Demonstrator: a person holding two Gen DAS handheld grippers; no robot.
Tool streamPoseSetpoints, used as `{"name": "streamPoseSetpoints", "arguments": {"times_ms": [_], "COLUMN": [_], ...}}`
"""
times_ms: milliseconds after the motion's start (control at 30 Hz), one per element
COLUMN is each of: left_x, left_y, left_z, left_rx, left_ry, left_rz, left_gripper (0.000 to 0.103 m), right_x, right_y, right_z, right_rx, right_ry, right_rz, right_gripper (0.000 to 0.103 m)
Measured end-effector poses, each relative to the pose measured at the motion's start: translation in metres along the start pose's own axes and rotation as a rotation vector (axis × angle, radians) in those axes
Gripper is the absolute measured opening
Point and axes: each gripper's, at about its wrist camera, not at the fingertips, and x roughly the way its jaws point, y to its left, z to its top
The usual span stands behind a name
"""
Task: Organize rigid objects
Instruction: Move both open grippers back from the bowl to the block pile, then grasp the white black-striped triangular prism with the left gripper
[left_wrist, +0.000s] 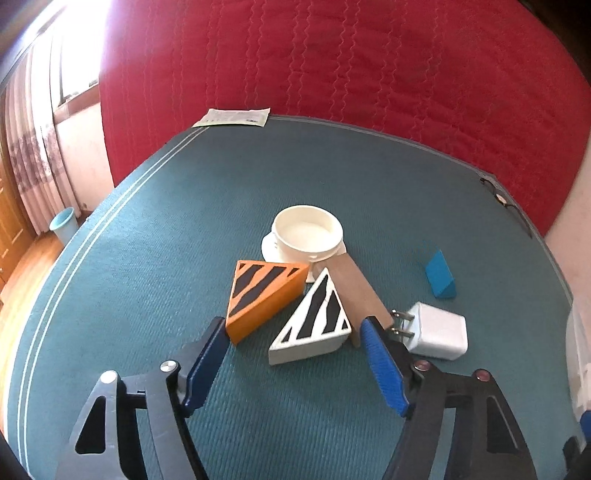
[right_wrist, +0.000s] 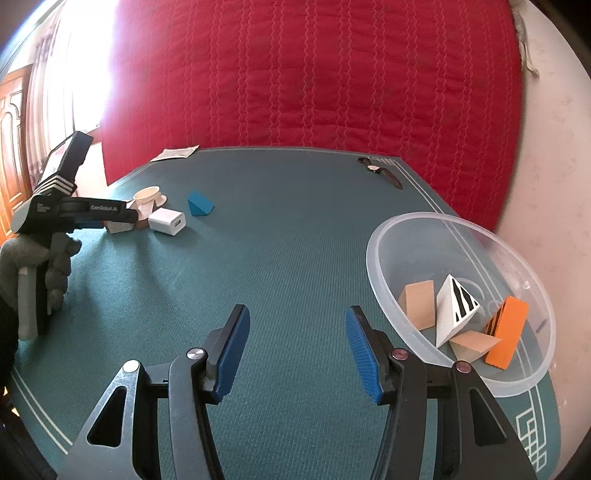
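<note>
My left gripper (left_wrist: 293, 326) is open and empty, its jaws on either side of a white striped wedge (left_wrist: 314, 325) on the green mat. An orange striped wedge (left_wrist: 264, 291), a tan wooden block (left_wrist: 356, 288), a white charger plug (left_wrist: 436, 330), a cream cup (left_wrist: 306, 232) and a blue wedge (left_wrist: 439, 273) lie around it. My right gripper (right_wrist: 295, 317) is open and empty above bare mat, left of a clear plastic bowl (right_wrist: 406, 229) holding a white striped wedge (right_wrist: 454, 306), an orange wedge (right_wrist: 508, 332) and two tan blocks (right_wrist: 419, 302).
A paper packet (left_wrist: 234, 117) lies at the mat's far edge, a wristwatch (right_wrist: 380, 170) at the far right corner. A red quilt (left_wrist: 332, 55) hangs behind the table. A blue bin (left_wrist: 64, 223) stands on the floor at left.
</note>
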Motion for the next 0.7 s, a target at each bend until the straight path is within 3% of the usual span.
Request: {"name": "streamPoseSetpoints", "arguments": {"times_ms": [100,267,700], "left_x": [-0.001,0.000,-0.017], "left_y": [0.005,0.010,0.018], "left_z": [-0.001,-0.003,-0.021], "left_rx": [-0.012,-0.024,0.012], "left_ry": [0.000,0.012,0.018], "left_rz": [-0.010,-0.003,-0.015], "left_gripper": [0.068,0.045,0.044], "right_x": [0.000,0.001,0.002], "right_y": [0.000,-0.001,-0.001], "right_z": [0.000,0.000,0.000], "right_rx": [0.000,0.003,0.002], "right_ry": [0.002,0.004,0.009], "right_rz": [0.001,0.002,0.005], "right_gripper": [0.056,0.056,0.056]}}
